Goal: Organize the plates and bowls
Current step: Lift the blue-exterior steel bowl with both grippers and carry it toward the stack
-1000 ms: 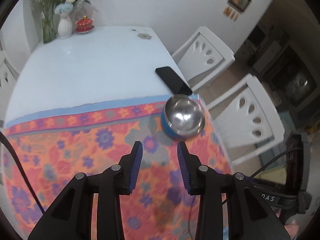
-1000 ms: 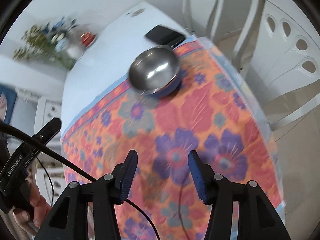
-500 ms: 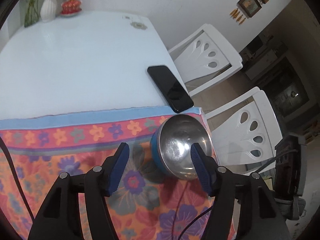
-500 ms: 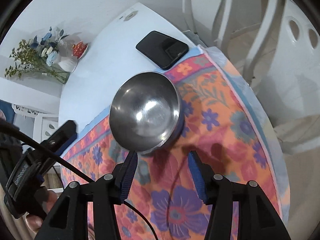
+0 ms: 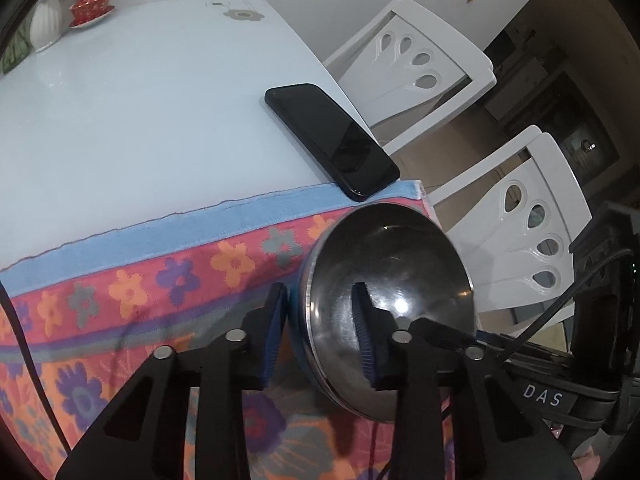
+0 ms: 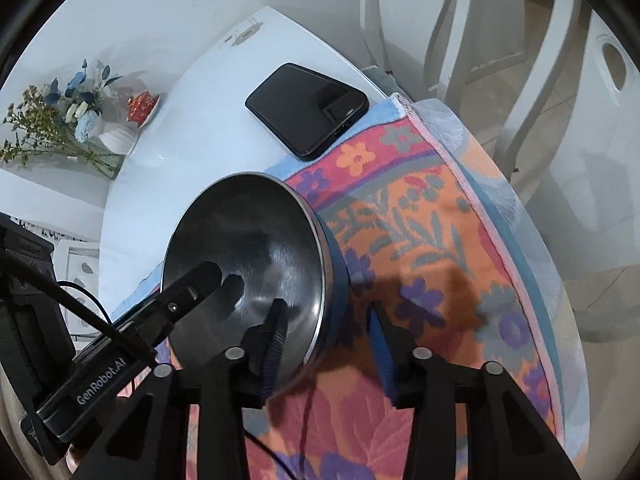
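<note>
White table [image 5: 132, 92], floral cloth [image 5: 132, 292], black phone [image 5: 332, 140], white vase [image 5: 46, 24]

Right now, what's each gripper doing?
Left gripper: jaws just closed, astride the bowl wall, gripping it.
Right gripper: jaws just closed, astride the opposite wall, gripping the bowl too.

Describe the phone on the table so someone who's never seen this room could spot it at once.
Find the white table with the flowered cloth over its near end. At the cloth's blue border, by the table edge nearest the white chairs, lies the phone. It is flat, black and rectangular, unlike the round steel bowl beside it.
</note>
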Tool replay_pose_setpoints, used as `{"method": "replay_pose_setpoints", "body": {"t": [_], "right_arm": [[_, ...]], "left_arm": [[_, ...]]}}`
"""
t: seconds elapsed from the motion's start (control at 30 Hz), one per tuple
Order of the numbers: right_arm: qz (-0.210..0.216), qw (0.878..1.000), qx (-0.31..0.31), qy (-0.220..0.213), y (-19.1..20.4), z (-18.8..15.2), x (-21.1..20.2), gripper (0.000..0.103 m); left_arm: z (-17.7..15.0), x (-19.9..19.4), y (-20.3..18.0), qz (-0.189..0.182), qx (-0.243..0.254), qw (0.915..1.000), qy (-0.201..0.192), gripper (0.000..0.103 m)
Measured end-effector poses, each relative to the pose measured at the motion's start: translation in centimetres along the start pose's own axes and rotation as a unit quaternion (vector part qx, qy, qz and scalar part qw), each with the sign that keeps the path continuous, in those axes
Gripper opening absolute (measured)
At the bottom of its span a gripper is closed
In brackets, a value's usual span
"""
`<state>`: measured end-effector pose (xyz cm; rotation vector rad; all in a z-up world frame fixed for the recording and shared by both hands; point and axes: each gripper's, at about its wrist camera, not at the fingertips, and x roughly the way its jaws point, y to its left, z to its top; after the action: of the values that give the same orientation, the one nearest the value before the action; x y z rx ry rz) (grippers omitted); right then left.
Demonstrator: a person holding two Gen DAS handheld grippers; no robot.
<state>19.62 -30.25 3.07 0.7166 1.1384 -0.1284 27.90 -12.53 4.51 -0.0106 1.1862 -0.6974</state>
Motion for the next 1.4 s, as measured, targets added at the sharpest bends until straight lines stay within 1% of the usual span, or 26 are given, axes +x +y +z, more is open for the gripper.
{"method": "replay_pose_setpoints", "body": {"t": [0.03,0.1,0.2,0.37,0.5,0.6,0.7,0.77,0.83,0.87,0.9,1.0,1.03,1.1,1.17,1.3,1.4], "right_arm": [[-0.003,1.000,-0.001,0.002,0.0,0.1,0.3,0.030],[-0.002,1.000,0.000,0.012,0.1,0.3,1.1,0.026],[-0.009,1.000,-0.007,0.012,0.4,0.2,1.5,0.026],[-0.012,1.000,-0.008,0.017,0.9,-0.5,0.7,0.026],[-0.009,1.000,-0.012,0.009,2.0,-1.5,-1.6,0.026],[-0.003,1.000,-0.019,-0.001,3.3,-2.6,-3.8,0.026],[0.002,0.999,-0.040,-0.003,5.0,-4.0,-6.1,0.026],[0.003,0.998,-0.056,-0.009,6.5,-5.2,-8.0,0.026],[0.008,0.997,-0.068,-0.021,8.0,-6.6,-10.1,0.026],[0.012,0.997,-0.071,-0.025,8.6,-7.2,-10.8,0.026],[0.018,0.997,-0.075,-0.029,9.2,-7.7,-11.6,0.026],[0.045,0.994,-0.091,-0.038,11.6,-9.9,-14.0,0.026],[0.049,0.993,-0.096,-0.041,12.3,-10.6,-14.6,0.026],[0.056,0.992,-0.106,-0.049,13.9,-12.1,-15.8,0.026],[0.071,0.990,-0.112,-0.047,15.6,-13.8,-16.6,0.026],[0.098,0.986,-0.133,-0.027,19.1,-17.3,-17.3,0.026],[0.107,0.982,-0.155,-0.013,22.0,-20.2,-17.6,0.027]], "left_arm": [[0.0,0.1,0.1,-0.002,0.000,1.0000,0.001,0.021],[0.0,0.3,0.3,-0.008,-0.002,1.0000,0.004,0.019],[-0.2,0.1,0.4,-0.011,-0.004,0.9999,0.002,0.018],[-1.1,-1.4,0.1,-0.011,-0.004,0.9999,-0.001,0.018],[-1.8,-4.3,-0.6,-0.012,-0.007,0.9997,-0.020,0.018],[-2.4,-7.0,-1.1,-0.011,-0.005,0.9992,-0.037,0.018],[-3.2,-10.4,-2.0,0.004,0.003,0.9982,-0.060,0.018],[-3.9,-13.3,-2.7,0.017,0.015,0.9966,-0.079,0.018],[-4.4,-15.5,-3.0,0.020,0.016,0.9953,-0.094,0.018],[-5.0,-17.3,-3.1,0.023,0.016,0.9940,-0.105,0.018],[-5.4,-18.6,-3.3,0.031,0.015,0.9932,-0.112,0.018],[-6.7,-22.1,-3.7,0.073,0.022,0.9899,-0.120,0.018],[-7.0,-22.9,-3.7,0.078,0.022,0.9891,-0.123,0.018],[-8.6,-25.9,-3.3,0.086,0.019,0.9866,-0.137,0.018],[-10.2,-28.3,-2.6,0.098,0.011,0.9848,-0.143,0.018],[-13.5,-32.5,-0.6,0.128,-0.003,0.9813,-0.144,0.018],[-16.1,-35.7,1.4,0.136,-0.023,0.9795,-0.147,0.018]]}}
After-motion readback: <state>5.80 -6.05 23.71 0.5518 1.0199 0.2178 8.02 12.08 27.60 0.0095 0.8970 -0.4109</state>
